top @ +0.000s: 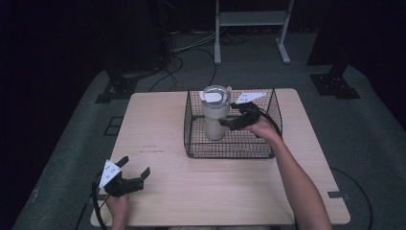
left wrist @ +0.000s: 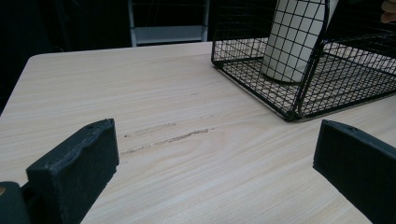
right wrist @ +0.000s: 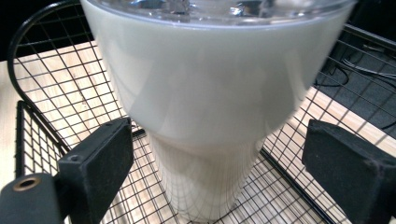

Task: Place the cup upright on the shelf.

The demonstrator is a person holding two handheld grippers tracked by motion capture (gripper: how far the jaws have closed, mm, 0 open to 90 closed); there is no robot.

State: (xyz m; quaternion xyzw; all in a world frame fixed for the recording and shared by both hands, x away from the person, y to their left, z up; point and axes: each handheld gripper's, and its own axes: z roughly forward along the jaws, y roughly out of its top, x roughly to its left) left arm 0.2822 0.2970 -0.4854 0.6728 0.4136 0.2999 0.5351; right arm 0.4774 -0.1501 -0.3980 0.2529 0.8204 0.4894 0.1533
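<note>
Where basket rims tumbler, room

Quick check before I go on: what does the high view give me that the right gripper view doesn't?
High view alone: the left tongs open near the table's front left corner, the whole wire basket, the person's forearms. Right gripper view alone: the right tongs open, jaws either side of the tumbler, not touching. Both: tumbler upright inside the basket.

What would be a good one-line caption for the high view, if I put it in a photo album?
A cream tumbler stands in a wire basket while the right gripper reaches in, jaws open.
</note>
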